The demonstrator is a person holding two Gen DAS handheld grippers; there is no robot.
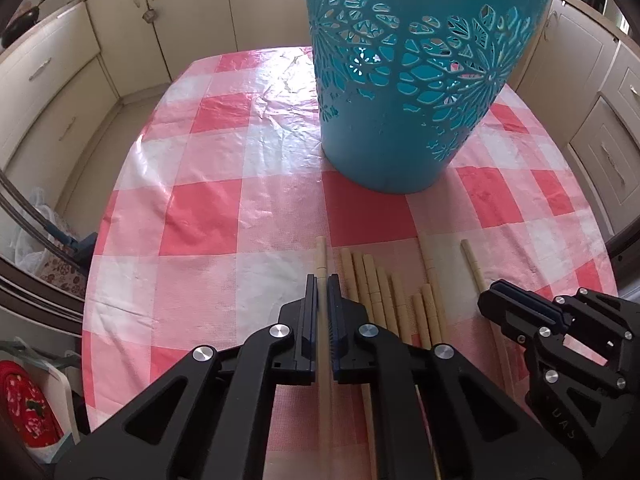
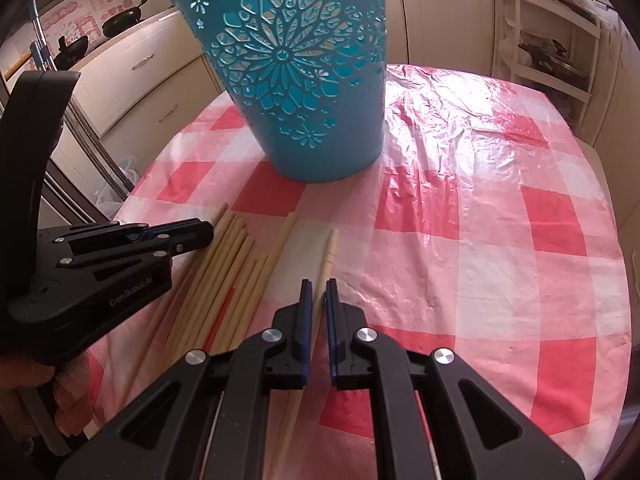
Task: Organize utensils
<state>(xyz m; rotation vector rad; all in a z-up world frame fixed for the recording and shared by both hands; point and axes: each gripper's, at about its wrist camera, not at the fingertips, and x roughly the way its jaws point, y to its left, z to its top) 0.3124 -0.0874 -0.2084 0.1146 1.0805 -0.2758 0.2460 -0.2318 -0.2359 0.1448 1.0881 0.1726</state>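
Observation:
A tall teal cut-out holder (image 1: pixel 404 80) stands on the checked table; it also shows in the right wrist view (image 2: pixel 304 92). Several pale wooden chopsticks (image 1: pixel 384 300) lie in a row in front of it. My left gripper (image 1: pixel 322 280) is shut on the leftmost chopstick (image 1: pixel 321 260), low at the table. My right gripper (image 2: pixel 319 286) is closed around the rightmost chopstick (image 2: pixel 329 256), which lies apart from the rest of the row (image 2: pixel 232 264). The right gripper also shows in the left wrist view (image 1: pixel 496 300), and the left gripper in the right wrist view (image 2: pixel 204 230).
The table wears a red-and-white checked plastic cloth (image 1: pixel 224 208). Cream kitchen cabinets (image 1: pixel 60 80) ring the table. Pans (image 2: pixel 120 20) sit on a counter at the back left. A white rack (image 2: pixel 548 52) stands at the back right.

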